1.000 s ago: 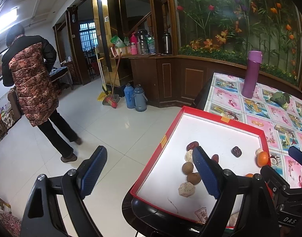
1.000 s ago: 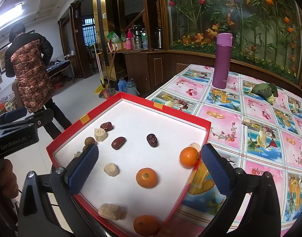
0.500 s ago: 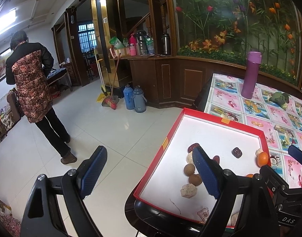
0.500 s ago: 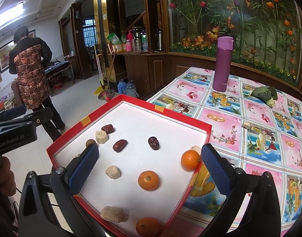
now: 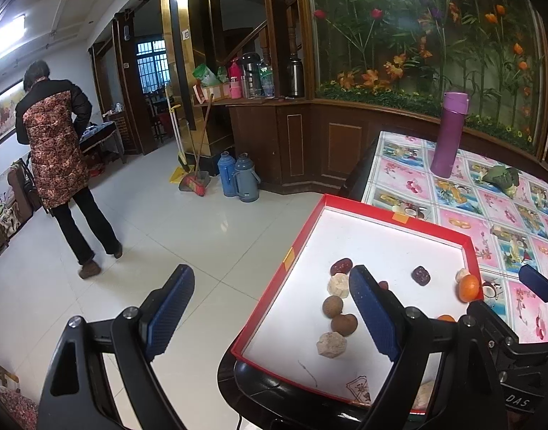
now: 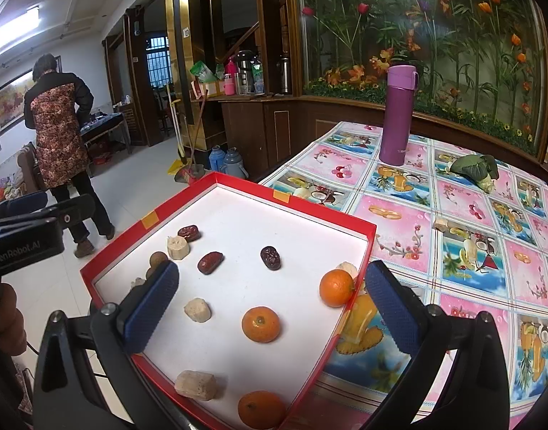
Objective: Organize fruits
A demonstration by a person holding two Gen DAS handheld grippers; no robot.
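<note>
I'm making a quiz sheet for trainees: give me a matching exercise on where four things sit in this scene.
Things:
1. purple flask
2. green leafy vegetable
3. two blue thermos jugs
4. orange tangerine

Places:
A. on the floor by the wooden cabinet
B. inside the red-rimmed tray
C. upright on the patterned tablecloth
D. lying on the tablecloth, right of the flask

Pairs: 1-C, 2-D, 3-A, 4-B

Date point(image 5: 383, 284) half behind gripper finger point(image 5: 374, 315), lowest orange point(image 6: 261, 411) cut by frame edge

left gripper point(image 5: 270, 315) wide open, nothing between pads, angled downward. right gripper point(image 6: 270, 308) same deal, jaws spread, empty.
</note>
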